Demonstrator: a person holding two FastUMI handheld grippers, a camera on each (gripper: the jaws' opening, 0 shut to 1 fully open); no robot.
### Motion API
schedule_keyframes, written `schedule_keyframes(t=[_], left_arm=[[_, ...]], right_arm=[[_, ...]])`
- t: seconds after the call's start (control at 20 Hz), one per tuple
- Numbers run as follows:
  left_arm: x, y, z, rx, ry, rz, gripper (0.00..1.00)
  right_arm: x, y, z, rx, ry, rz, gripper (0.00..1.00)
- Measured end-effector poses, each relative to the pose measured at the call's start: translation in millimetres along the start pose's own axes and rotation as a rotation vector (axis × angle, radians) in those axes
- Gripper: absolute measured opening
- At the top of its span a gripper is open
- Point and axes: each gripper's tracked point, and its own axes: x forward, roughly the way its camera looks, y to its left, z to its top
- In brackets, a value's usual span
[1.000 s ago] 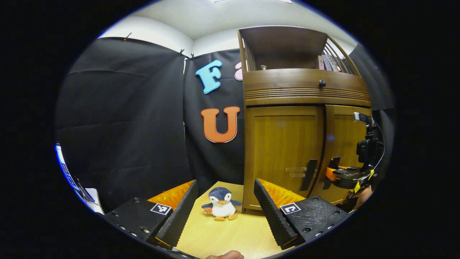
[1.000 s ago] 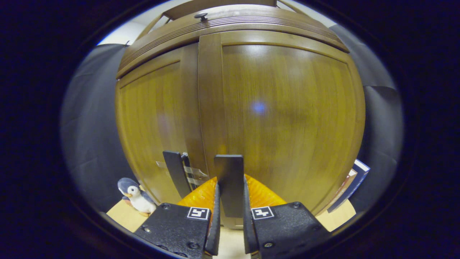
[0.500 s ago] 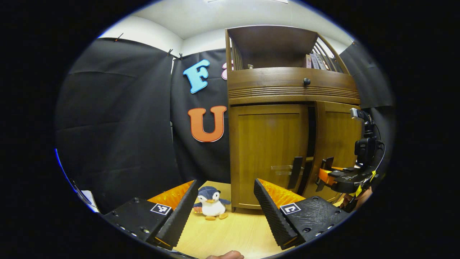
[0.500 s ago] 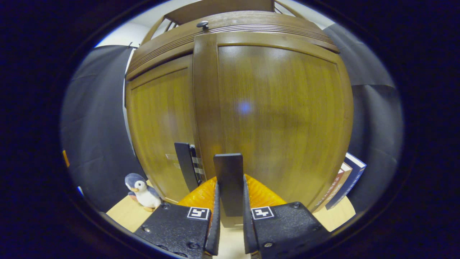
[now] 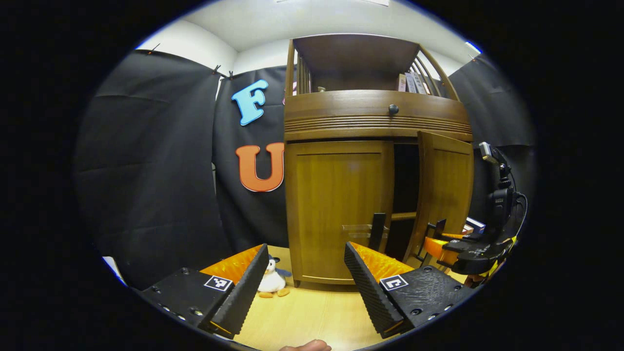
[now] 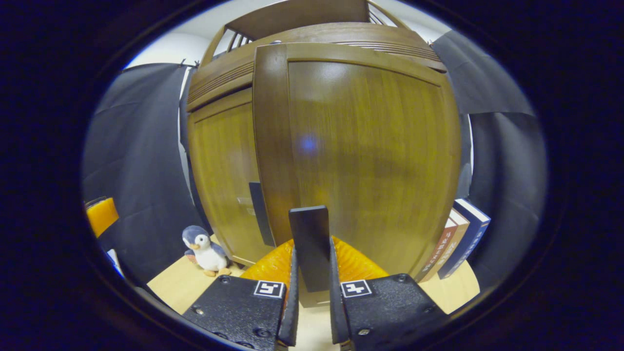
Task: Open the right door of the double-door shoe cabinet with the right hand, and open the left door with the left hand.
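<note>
Right door (image 5: 446,187) ajar, left door (image 5: 339,207) closed.

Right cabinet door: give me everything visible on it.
The right door is glossy brown wood, a framed panel with a darker border, hinged on its right edge and swung partly open, baring a dark gap with a shelf edge inside. Its flat dark handle stands upright near the free edge, clamped between the right gripper fingers. Books lean beside its base.
</note>
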Motion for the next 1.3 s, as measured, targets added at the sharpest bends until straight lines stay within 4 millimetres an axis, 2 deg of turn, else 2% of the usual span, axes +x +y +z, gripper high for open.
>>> schedule_keyframes(t=[0.2, 0.35, 0.5, 0.55, 0.6, 0.65, 0.75, 0.8, 0.85, 0.9, 0.95, 1.3], left_arm=[[0, -17, -2, -0.001, 0.007, -0.038, 0.94], [4, -36, -1, 0.005, 0.005, -0.082, 0.94], [6, -58, -1, 0.005, 0.009, -0.137, 0.94], [5, -65, -2, 0.008, 0.01, -0.156, 1.0], [5, -73, -2, 0.012, 0.011, -0.175, 1.0], [5, -80, -1, 0.016, 0.01, -0.192, 0.94], [4, -90, 1, 0.022, 0.005, -0.22, 0.94], [4, -94, 1, 0.024, 0.002, -0.232, 1.0], [3, -97, 2, 0.027, 0.0, -0.241, 1.0], [3, -100, 2, 0.032, -0.005, -0.247, 0.94], [3, -104, 3, 0.036, -0.007, -0.255, 0.94], [-1, -129, 3, 0.039, -0.004, -0.328, 0.94]], right_arm=[[-11, -3, -2, 0.015, 0.009, 0.012, 0.3], [-36, -15, -10, 0.013, 0.005, 0.001, 0.29], [-50, -23, -12, 0.035, -0.002, -0.009, 0.29], [-55, -25, -12, 0.039, -0.006, -0.014, 0.29], [-60, -29, -14, 0.038, -0.006, -0.023, 0.29], [-64, -33, -15, 0.042, -0.007, -0.032, 0.29], [-72, -38, -16, 0.057, -0.003, -0.046, 0.29], [-79, -42, -18, 0.064, -0.001, -0.054, 0.29], [-83, -46, -19, 0.071, -0.001, -0.063, 0.29], [-88, -50, -19, 0.078, -0.003, -0.075, 0.29], [-94, -53, -20, 0.078, -0.004, -0.088, 0.29], [-124, -84, -26, 0.095, -0.01, -0.174, 0.18]])
